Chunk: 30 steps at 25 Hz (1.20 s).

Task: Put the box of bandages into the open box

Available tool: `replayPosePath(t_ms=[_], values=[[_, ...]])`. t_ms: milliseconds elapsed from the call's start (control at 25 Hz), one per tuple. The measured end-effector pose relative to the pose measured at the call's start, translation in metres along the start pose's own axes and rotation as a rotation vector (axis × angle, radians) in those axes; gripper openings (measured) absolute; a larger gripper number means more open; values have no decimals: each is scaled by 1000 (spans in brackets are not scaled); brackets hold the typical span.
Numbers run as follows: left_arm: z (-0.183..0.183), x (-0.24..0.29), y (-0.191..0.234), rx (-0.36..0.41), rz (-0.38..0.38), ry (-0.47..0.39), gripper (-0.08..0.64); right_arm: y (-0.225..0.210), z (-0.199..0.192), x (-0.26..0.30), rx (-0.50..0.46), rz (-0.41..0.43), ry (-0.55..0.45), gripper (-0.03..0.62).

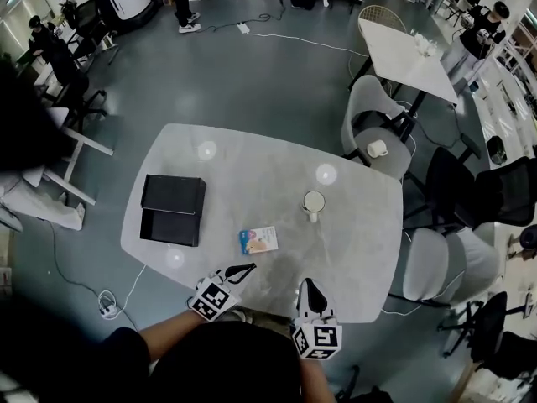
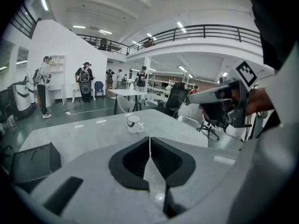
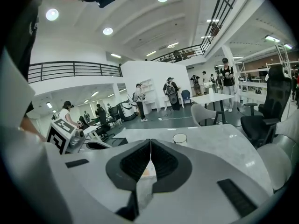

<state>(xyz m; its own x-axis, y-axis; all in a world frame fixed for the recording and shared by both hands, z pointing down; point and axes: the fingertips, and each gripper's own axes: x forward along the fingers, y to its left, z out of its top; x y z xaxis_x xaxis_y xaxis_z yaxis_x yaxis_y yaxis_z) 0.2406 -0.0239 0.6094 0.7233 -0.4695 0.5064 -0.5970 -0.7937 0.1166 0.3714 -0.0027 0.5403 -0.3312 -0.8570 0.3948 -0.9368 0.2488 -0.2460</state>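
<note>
A small flat box of bandages (image 1: 258,240), blue and orange, lies on the grey table (image 1: 252,175) near its front edge. The open black box (image 1: 173,209) stands to its left, lid laid back. My left gripper (image 1: 248,268) hovers at the table's front edge, just below the bandage box, jaws shut and empty. My right gripper (image 1: 306,285) is beside it to the right, also shut with nothing held. In the right gripper view a sliver of the bandage box (image 3: 148,170) shows behind the closed jaws.
A white mug (image 1: 314,202) stands right of the table's middle. Grey chairs (image 1: 375,137) line the table's right side. A white cable and plug (image 1: 109,305) lie on the floor at the front left. People stand far back in the room.
</note>
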Motion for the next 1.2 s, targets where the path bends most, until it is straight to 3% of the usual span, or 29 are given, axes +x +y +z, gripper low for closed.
replayPosePath(t_ms=[160, 240, 480, 680, 960, 1080, 1200], values=[[-16, 45, 22, 41, -1, 106, 38, -28, 6, 29, 22, 10, 22, 12], [-28, 63, 32, 35, 1, 161, 215, -40, 10, 39, 27, 14, 29, 12], [-71, 114, 47, 100, -53, 324, 326, -80, 13, 56, 44, 10, 51, 12], [-105, 147, 65, 198, -113, 489, 373, -104, 4, 60, 46, -15, 95, 12], [-120, 178, 73, 119, -125, 547, 416, -118, 0, 66, 59, -21, 135, 12], [-126, 187, 74, 137, -158, 593, 428, -124, 1, 69, 63, -32, 140, 12], [-133, 190, 75, 175, -205, 645, 433, -127, 6, 72, -2, -44, 142, 12]])
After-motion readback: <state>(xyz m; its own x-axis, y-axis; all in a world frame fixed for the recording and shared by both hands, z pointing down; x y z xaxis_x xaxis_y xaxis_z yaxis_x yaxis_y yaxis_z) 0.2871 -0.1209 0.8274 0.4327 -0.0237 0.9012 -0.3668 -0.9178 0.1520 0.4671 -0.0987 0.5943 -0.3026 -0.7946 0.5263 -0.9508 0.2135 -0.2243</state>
